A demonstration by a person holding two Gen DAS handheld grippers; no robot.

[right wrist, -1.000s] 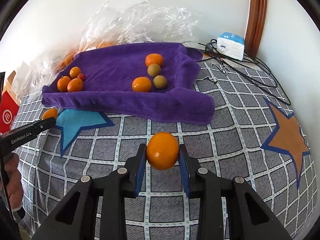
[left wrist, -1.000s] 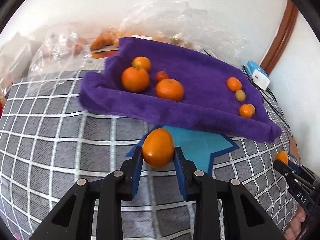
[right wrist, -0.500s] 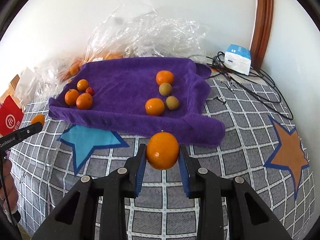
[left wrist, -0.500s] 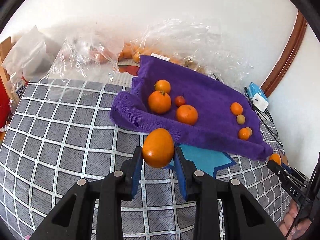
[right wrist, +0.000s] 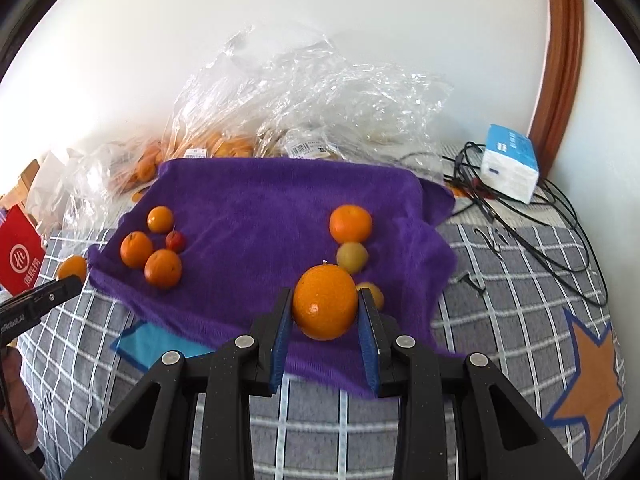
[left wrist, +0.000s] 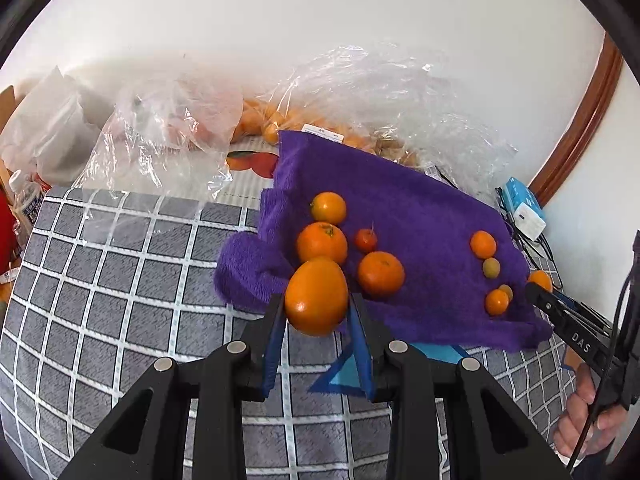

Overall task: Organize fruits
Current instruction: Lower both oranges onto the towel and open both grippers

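An oval orange [left wrist: 317, 297] was clamped between the blue pads of the left claw [left wrist: 316, 308], held above the checked grey cover [left wrist: 120, 280] at the near left edge of the purple towel [left wrist: 420, 216]. A rounder orange [right wrist: 325, 301] was gripped in the same way by the right claw [right wrist: 325, 312], over the near right part of the towel. A blue star patch [right wrist: 148, 344] on the cover was seen just in front of the towel, and an orange star patch [right wrist: 592, 380] lay to the right.

On the towel's left side a group was seen: three oranges [left wrist: 322, 242] and one small red fruit [left wrist: 365, 240], close together. On its right side a second group was laid: an orange [right wrist: 350, 223], a yellow-green fruit [right wrist: 352, 257] just before it, and another small fruit [right wrist: 372, 294] partly hidden behind the right claw's pad.

Behind the towel, crumpled clear plastic bags [right wrist: 320, 112] with more orange fruit inside were piled against the white wall. A blue and white packet [right wrist: 510, 162] and black cables [right wrist: 540, 216] were seen at the far right.
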